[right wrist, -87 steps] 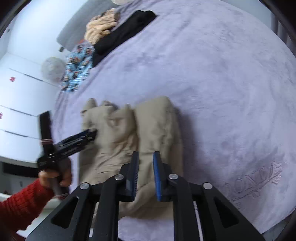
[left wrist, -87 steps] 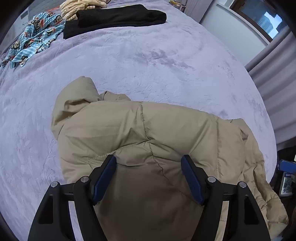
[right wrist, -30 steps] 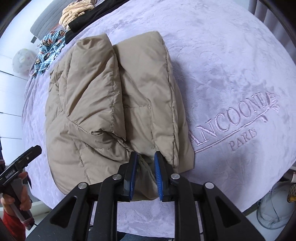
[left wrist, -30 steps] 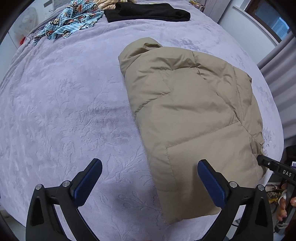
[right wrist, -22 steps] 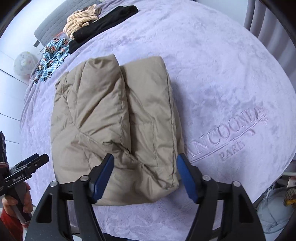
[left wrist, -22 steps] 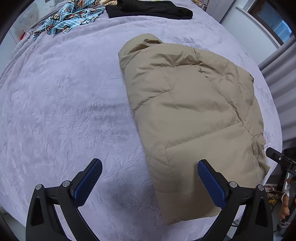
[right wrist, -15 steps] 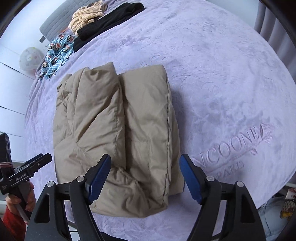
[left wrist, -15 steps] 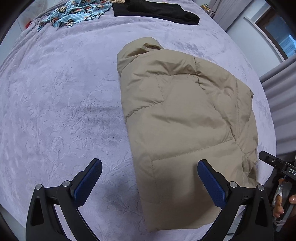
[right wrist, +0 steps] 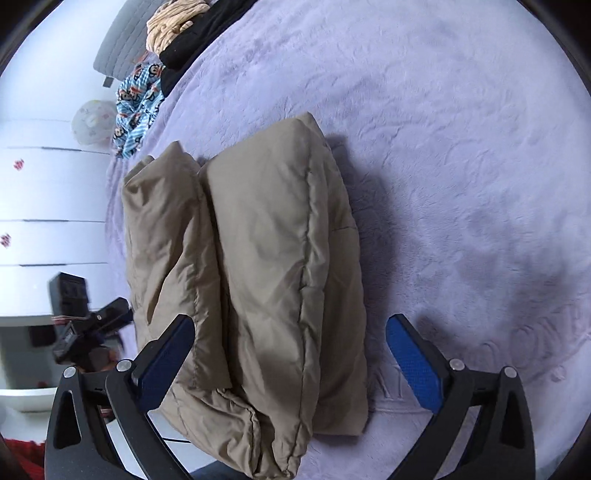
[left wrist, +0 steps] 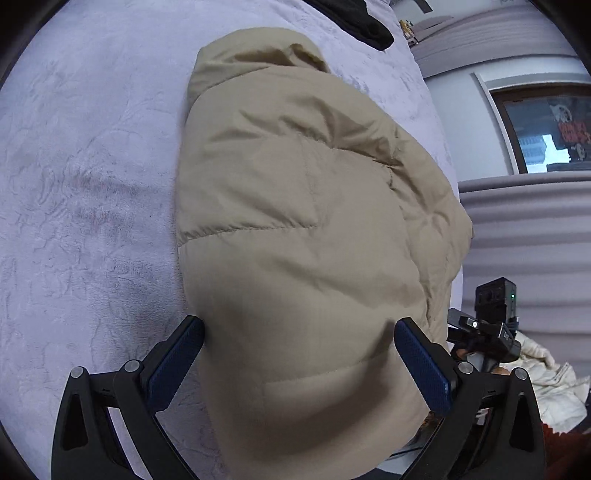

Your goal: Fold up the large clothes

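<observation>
Item: one beige padded jacket point(left wrist: 303, 236), folded into a bulky bundle, lying on a bed under a lilac plush bedspread point(left wrist: 85, 206), at the near edge. In the right wrist view the bundle point(right wrist: 266, 266) shows two long puffy rolls side by side, a seam running the length of the right one, with loose layered edges at the near end.

Left tongs point(left wrist: 299, 363): spread wide, blue pads on either side of the jacket's near end. The left pad sits at the very edge of the fabric; whether either pad touches I cannot tell, and nothing is pinched.

Right tongs point(right wrist: 288, 360): jaws have just been opening and now stand at full spread. The left pad is over the jacket's left roll, the right pad over bare bedspread; the near end of the bundle lies between them, not gripped.

Each tool shows in the other's view: the right tongs as a black device at the jacket's right edge in the left wrist view, the left tongs as a black device at the bed's left side in the right wrist view.

Other items, far end of bed: black garment point(right wrist: 192, 37), cream knit point(right wrist: 170, 22), blue printed cloth point(right wrist: 138, 99), lying close together.

Surroundings: window point(left wrist: 546, 129) and grey curtain point(left wrist: 532, 236) to the right; white drawers point(right wrist: 44, 206) to the left.
</observation>
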A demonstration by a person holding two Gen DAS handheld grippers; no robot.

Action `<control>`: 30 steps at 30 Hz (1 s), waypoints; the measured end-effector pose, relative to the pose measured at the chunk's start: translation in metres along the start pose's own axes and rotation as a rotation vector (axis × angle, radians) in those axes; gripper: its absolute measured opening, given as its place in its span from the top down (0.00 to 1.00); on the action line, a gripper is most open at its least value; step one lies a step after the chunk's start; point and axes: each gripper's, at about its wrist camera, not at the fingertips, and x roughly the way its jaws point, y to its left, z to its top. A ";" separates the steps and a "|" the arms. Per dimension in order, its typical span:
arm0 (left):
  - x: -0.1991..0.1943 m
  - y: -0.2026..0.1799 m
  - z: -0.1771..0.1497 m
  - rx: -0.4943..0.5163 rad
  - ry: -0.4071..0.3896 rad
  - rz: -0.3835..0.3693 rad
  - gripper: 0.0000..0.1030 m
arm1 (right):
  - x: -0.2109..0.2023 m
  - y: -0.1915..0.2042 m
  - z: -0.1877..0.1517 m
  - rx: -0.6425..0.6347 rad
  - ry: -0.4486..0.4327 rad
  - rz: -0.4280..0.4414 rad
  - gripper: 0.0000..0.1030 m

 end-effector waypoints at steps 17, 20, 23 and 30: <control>0.064 0.030 0.018 -0.134 0.079 -0.141 0.00 | 0.078 0.032 0.042 -0.035 0.143 0.119 0.00; 0.066 0.021 0.017 -0.158 0.062 -0.090 0.00 | 0.088 0.028 0.047 0.008 0.149 0.085 0.00; 0.057 -0.009 0.010 -0.073 0.011 0.012 0.05 | 0.089 0.027 0.043 0.039 0.149 0.072 0.00; 0.026 -0.042 -0.005 0.012 -0.092 0.034 0.28 | 0.076 0.033 0.032 0.098 0.116 0.188 0.34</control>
